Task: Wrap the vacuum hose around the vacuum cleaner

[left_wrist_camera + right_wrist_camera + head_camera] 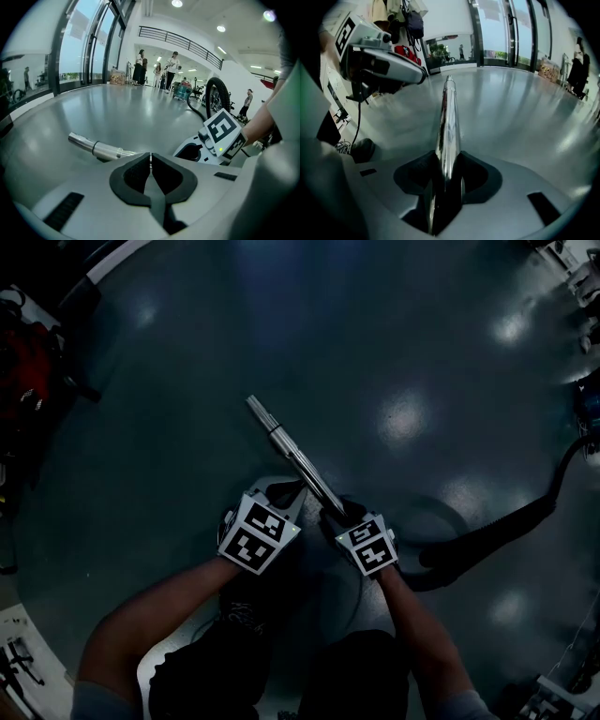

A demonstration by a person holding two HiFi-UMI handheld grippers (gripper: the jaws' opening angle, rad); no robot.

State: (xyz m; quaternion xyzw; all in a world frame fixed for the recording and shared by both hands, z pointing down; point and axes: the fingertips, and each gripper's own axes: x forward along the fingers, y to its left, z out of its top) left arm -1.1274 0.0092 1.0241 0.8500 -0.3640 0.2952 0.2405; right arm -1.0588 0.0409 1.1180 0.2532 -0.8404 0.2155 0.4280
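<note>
A shiny metal wand tube (292, 456) points away from me over the dark floor. My right gripper (336, 512) is shut on its near end, and the tube (447, 117) runs out between the pads. From that grip the black vacuum hose (497, 529) trails right and curves up toward a bluish machine body (591, 401) at the frame's edge. Just left of the tube, my left gripper (292, 489) is shut with nothing in it (150, 159). In its view the tube (101, 149) lies ahead on the left, the right gripper's marker cube (221, 133) to the right, and the hose (220, 93) arches behind.
A polished grey floor (375, 352) spreads all round. Red equipment (28, 371) stands at the far left, and my shoes (244, 615) are below the grippers. Several people (159, 70) stand far off by tall windows (84, 42). A cable (358, 117) hangs near the left gripper.
</note>
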